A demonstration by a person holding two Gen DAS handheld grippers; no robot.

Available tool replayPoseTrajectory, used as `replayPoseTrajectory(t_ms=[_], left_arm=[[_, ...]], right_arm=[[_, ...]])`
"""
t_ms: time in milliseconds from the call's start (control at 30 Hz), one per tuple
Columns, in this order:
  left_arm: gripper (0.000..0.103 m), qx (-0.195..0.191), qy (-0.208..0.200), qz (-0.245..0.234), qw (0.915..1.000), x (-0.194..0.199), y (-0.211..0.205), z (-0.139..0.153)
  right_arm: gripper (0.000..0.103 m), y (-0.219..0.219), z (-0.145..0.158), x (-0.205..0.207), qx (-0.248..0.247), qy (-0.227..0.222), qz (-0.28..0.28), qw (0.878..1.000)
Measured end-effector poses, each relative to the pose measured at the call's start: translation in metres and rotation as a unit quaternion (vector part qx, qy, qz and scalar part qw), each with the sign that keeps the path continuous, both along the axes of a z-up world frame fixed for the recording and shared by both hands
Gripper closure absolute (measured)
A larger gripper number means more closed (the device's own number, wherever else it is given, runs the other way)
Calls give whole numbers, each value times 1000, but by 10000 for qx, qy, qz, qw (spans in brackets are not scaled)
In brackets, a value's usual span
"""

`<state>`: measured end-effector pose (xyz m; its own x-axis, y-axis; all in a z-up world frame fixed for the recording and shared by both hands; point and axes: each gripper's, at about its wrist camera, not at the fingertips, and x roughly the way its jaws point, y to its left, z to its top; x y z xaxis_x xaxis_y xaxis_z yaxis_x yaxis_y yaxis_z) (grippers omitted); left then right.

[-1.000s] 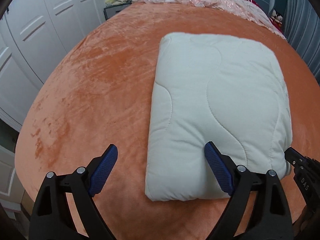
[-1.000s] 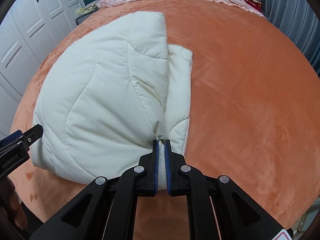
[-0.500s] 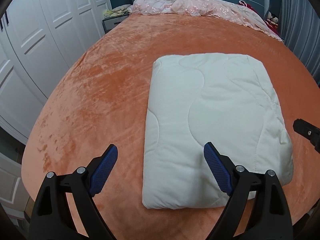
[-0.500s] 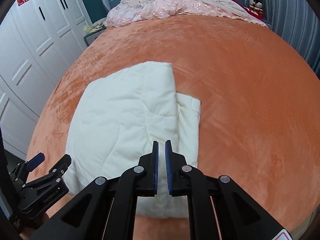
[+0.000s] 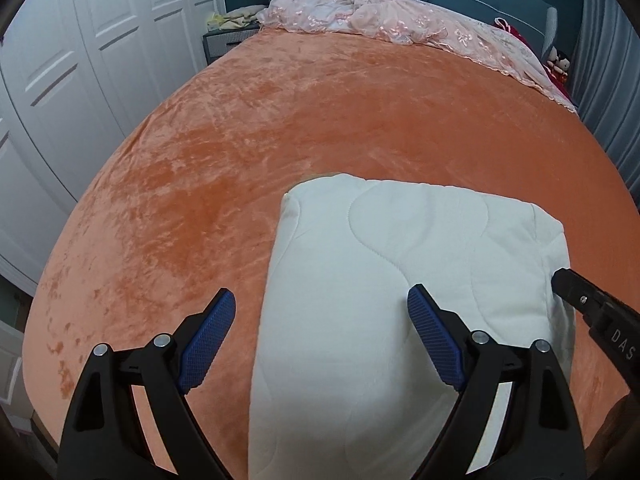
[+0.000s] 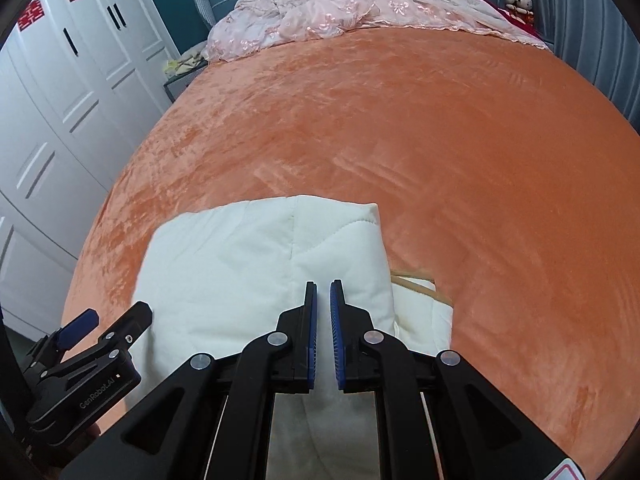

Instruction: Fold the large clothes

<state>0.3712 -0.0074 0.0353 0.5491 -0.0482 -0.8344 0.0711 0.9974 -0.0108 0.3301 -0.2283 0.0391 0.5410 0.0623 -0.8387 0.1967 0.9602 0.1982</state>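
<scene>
Quilt (image 5: 400,300) folded, lying at 6 o'clock on bed (image 5: 320,120).
Left gripper (image 5: 320,340) spread, right gripper (image 6: 323,332) pressed together, empty; probably only smoothing needed next.

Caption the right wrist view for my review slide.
Right claw shut and empty above the folded quilt on the orange bed.

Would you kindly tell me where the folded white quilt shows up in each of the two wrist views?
Left wrist view: the folded white quilt fills the lower centre and right.
Right wrist view: the quilt lies lower centre-left, on the orange bedspread.
Shared landmark: the pink lace cover at the head of the bed.
</scene>
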Motion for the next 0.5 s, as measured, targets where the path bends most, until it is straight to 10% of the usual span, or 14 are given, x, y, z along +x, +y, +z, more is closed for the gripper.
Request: replayPoseTrajectory(t_ms=[333,500], left_arm=[[8,-132,-141,60,9998,9,-13,-54],[6,-50,-289,109,9995,8,-13,-63]], right_arm=[[103,-21,-74,-2,223,-6,-48,9997],[103,-2,-78,-3,-460,-163,88,9988]])
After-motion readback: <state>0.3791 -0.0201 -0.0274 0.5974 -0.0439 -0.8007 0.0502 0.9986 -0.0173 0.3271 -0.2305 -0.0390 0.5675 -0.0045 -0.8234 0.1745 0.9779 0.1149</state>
